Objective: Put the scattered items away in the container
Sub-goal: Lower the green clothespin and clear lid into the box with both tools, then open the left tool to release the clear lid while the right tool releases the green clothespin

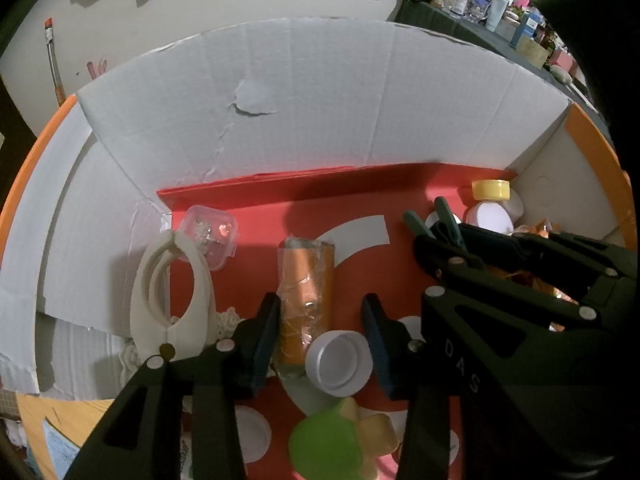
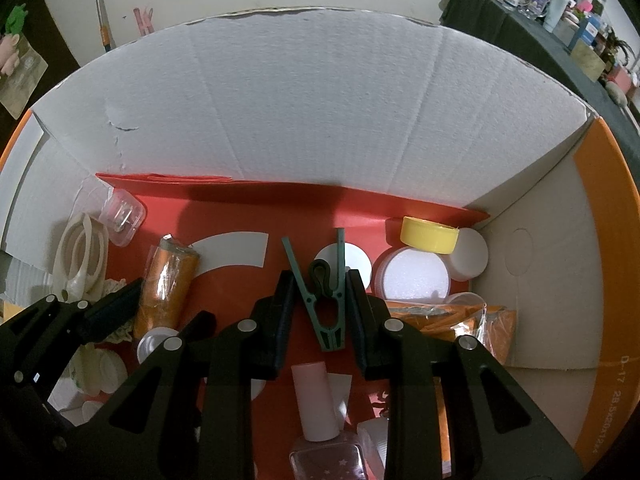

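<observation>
Both grippers hang inside the cardboard box, which has white walls and a red floor. My left gripper stands open over an orange foil-wrapped roll and a white cap, both lying on the floor between its fingers. The left finger is right beside the roll. My right gripper is shut on a green clothes peg, whose two prongs splay upward past the fingertips. In the left wrist view that gripper and the peg sit at the right.
On the box floor lie a clear little case, a cream oval holder, a yellow cap, white lids, orange wrappers, a pink-capped bottle and a green-yellow toy. A cluttered dark table stands beyond.
</observation>
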### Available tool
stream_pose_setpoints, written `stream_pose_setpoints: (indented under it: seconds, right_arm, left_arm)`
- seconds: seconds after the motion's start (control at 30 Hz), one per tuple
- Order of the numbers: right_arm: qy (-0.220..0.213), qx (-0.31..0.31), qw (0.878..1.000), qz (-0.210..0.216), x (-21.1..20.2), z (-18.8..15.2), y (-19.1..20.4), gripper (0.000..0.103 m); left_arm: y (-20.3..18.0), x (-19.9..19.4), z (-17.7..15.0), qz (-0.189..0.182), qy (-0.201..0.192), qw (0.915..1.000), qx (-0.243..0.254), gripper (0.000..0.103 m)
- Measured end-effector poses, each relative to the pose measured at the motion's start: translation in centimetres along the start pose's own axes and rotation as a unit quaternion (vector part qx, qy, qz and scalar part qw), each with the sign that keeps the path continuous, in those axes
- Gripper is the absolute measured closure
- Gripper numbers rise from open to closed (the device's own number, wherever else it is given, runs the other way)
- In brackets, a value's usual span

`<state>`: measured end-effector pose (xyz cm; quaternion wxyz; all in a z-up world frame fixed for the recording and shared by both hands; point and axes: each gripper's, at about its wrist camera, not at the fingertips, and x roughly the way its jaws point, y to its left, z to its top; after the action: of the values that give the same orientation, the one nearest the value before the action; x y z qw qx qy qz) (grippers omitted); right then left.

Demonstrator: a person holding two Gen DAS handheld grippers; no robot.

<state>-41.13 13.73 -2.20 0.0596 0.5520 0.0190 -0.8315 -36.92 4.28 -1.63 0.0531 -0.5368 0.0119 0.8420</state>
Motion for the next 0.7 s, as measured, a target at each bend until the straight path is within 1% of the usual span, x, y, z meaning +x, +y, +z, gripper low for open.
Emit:
stream_pose_setpoints:
  seconds: [0.37,0.47,0.63,0.67,0.7]
  right_arm:
    - [0.003,-0.001,1.000,0.003,0.2,0.3,-0.4,0.076]
    - [0.006,-0.001,1.000,0.002,0.7,0.8,0.4,0.074]
    - [0.005,-0.001,1.000,0.000,0.2,0.7,-0.5,0.074]
    - [0.005,0.000,1.000,0.000,-0.4,1.5,-0.2,0.074]
    - [0.004,-0.001,1.000,-0.001,-0.4,1.6,-0.1,0.074]
  left_arm:
    - [-0.2,-0.3,0.1,-0.003,-0.001,1.0000,-0.001,0.051]
    - [-0.3,-0.4,0.0,-0.002,-0.001,1.0000,-0.002,0.050]
    - [-0.5,-0.5,-0.1,0.002,-0.002,1.0000,0.002,0.049]
    - [-0.6,-0.5,-0.1,0.002,-0.002,1.0000,0.002,0.049]
    - [-0.7,-0.5,-0.1,0.002,-0.002,1.0000,0.003,0.048]
